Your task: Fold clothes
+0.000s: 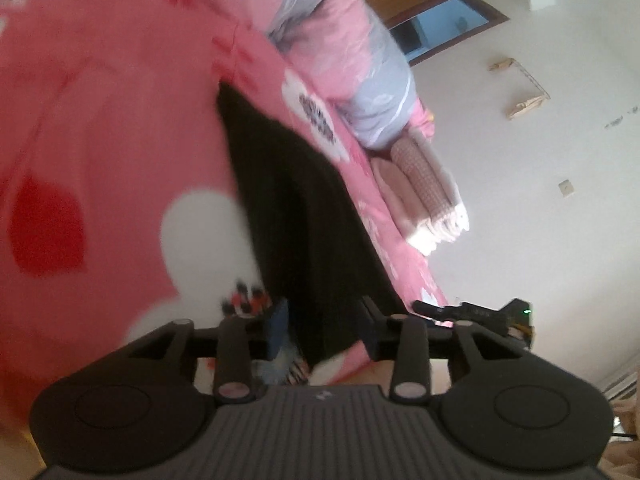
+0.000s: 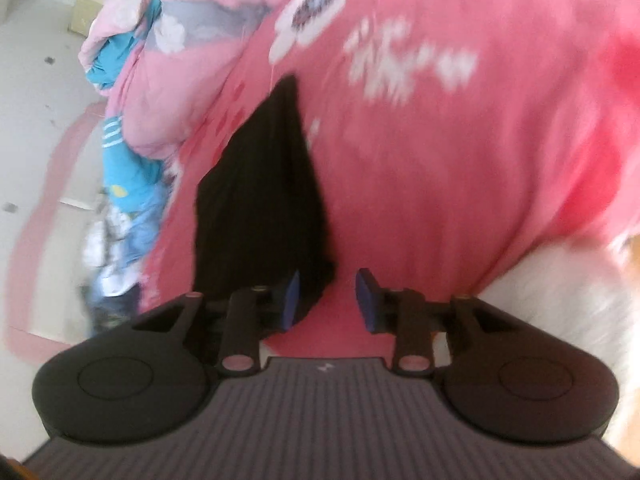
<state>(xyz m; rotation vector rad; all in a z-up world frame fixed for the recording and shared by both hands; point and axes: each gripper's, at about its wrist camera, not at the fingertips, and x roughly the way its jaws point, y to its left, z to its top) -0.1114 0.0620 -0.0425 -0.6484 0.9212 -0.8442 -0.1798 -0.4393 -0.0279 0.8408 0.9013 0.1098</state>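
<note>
A black garment (image 1: 296,200) is lying on a pink bedsheet (image 1: 100,120) that is showing white flowers with dark centres and red patches. A quilt (image 2: 168,32) is showing pink, grey and white, blue clothes (image 2: 132,176) are carrying white stripes, and the gripper pads (image 2: 366,300) are showing blue

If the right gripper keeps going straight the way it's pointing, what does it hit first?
Probably the pink floral bedsheet: the open right gripper frames bare sheet, with the black garment just off its left finger. Depth is blurred.

Pink flowered bedspread (image 1: 100,128), white wall (image 1: 520,200)
</note>
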